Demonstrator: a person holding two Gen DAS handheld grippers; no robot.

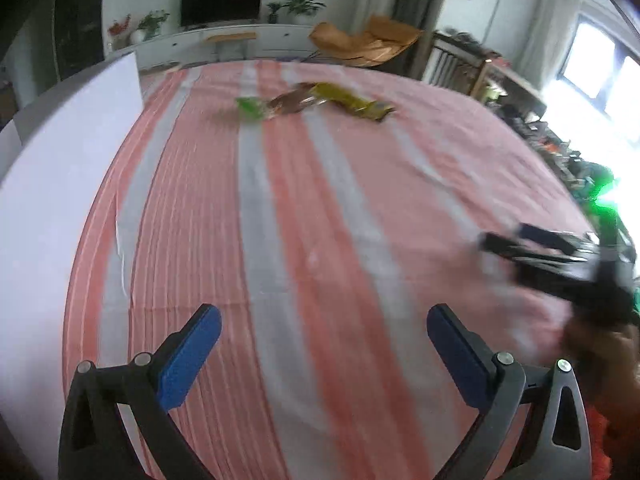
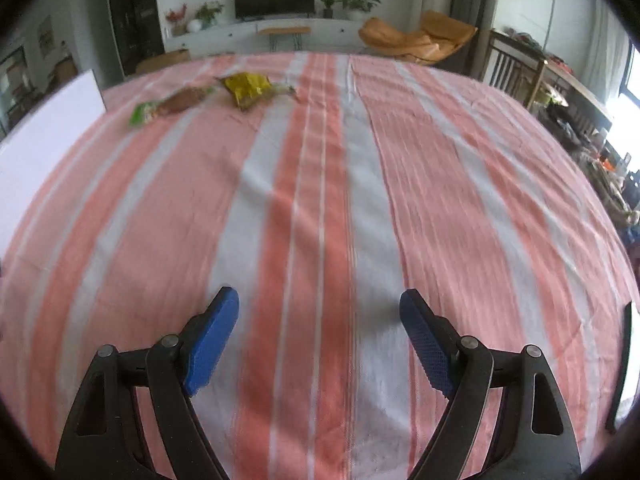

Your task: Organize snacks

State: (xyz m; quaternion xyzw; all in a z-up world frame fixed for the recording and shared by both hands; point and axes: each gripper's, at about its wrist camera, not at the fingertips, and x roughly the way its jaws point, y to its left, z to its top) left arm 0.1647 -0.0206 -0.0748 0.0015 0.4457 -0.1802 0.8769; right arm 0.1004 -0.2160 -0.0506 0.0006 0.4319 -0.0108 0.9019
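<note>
Both grippers are hanging over the striped pink-and-white tablecloth [image 2: 440, 184], angled down at it. Left gripper [image 1: 324, 316] is sitting with its jaws spread wide, blue pads [image 1: 188, 360] apart, nothing between them, only cloth showing in the gap. Right gripper [image 2: 319, 300] is likewise standing spread, blue pads [image 2: 212, 344] well apart, nothing between them. In the left wrist view the right gripper [image 1: 532, 248] is showing as a blurred black shape at the right edge, over the cloth.

Snacks are lying at the far end of the table, well apart from both grippers: a yellow packet [image 2: 250, 88], a brown packet [image 2: 182, 102] and a green packet [image 2: 142, 114], lying in a loose row, brown one between the other two. Left view is showing the same three: yellow [image 1: 352, 102], brown [image 1: 292, 102], green [image 1: 250, 106], touching or overlapping, blur making it hard to tell which.

A white board [image 1: 60, 168] is standing along the table's left side, near the green packet's end of the row
</note>
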